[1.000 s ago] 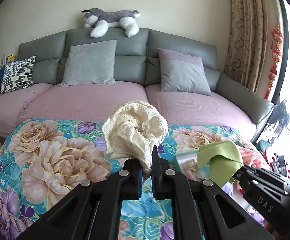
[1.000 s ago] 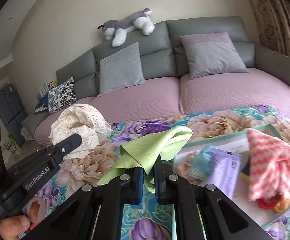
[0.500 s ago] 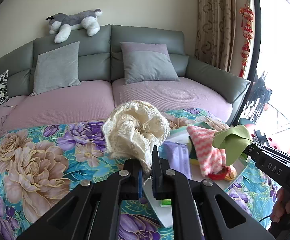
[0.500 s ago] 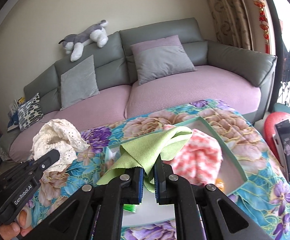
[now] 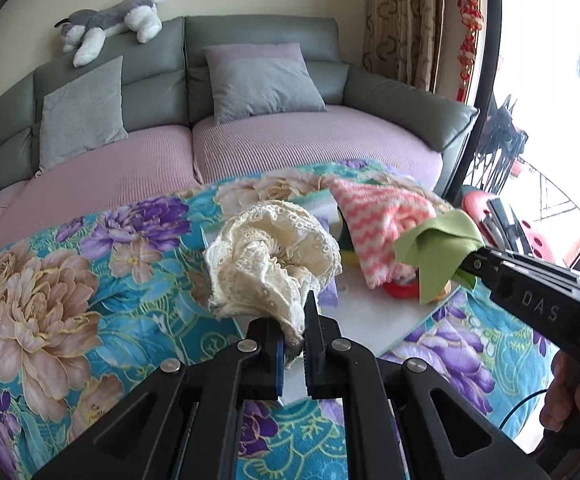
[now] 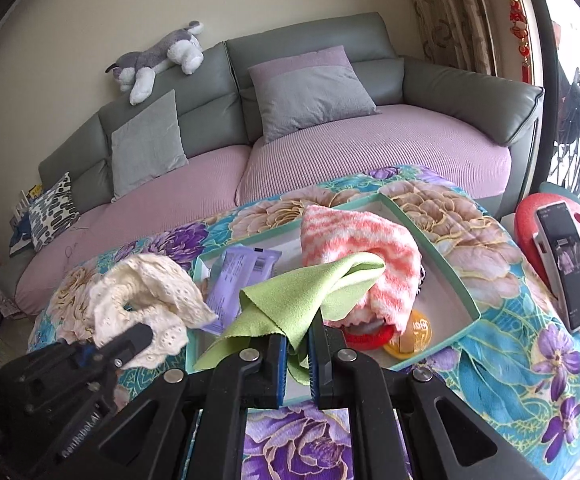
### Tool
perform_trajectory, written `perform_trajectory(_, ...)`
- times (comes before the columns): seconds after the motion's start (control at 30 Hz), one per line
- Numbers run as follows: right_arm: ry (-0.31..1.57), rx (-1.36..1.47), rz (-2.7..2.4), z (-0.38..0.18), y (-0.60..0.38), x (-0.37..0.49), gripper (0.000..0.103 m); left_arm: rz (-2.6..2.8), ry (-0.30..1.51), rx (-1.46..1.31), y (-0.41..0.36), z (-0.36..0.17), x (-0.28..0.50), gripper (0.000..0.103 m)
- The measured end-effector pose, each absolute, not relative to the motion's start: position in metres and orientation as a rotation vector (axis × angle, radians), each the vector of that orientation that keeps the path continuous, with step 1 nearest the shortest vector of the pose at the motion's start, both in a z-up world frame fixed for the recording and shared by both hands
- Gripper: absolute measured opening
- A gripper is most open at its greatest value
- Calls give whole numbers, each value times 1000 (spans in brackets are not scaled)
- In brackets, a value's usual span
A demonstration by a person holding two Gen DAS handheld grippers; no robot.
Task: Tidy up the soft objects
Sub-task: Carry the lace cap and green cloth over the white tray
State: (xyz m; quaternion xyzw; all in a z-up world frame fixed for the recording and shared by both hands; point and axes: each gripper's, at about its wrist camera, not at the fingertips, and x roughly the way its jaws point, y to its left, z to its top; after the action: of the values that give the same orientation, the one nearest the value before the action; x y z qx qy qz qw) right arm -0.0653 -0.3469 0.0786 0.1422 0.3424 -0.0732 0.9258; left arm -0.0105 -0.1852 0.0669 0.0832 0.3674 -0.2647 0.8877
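Grey sofa (image 6: pixel 329 92) with pale cushions fills the back of a living room, and in front of it sits a table covered by a bright floral cloth (image 5: pixel 70 280). On that cloth rests a shallow tray (image 6: pixel 441 256) with a teal rim, already holding a pink zigzag cloth (image 6: pixel 353 248), a purple packet (image 6: pixel 246 276) and small red and orange items that are partly hidden. The left gripper (image 5: pixel 291 344) is pinched tight on the gathered end of a cream lace cloth (image 5: pixel 274 256), which bunches up and forward from the jaws above the near left part of the tray. The right gripper (image 6: pixel 297 356) is likewise clamped on a corner of a green cloth (image 6: pixel 301 296), whose free length points forward and slightly right, over the pink cloth. Both cloths hang just above the tray, with the tray lying ahead of and below each claw. The right one looks nearer the crowded middle; the left sits over barer floor. A release would likely drop each cloth inside, though the pink heap and the packet leave little room. A phone (image 6: pixel 565 264) stands well off to the right.
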Motion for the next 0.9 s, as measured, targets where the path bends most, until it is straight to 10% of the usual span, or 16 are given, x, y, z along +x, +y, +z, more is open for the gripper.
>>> perform_trajectory(0.9, 852, 360, -126, 13, -352, -32, 11, -553, 956, 242, -204, -1, 1, 9)
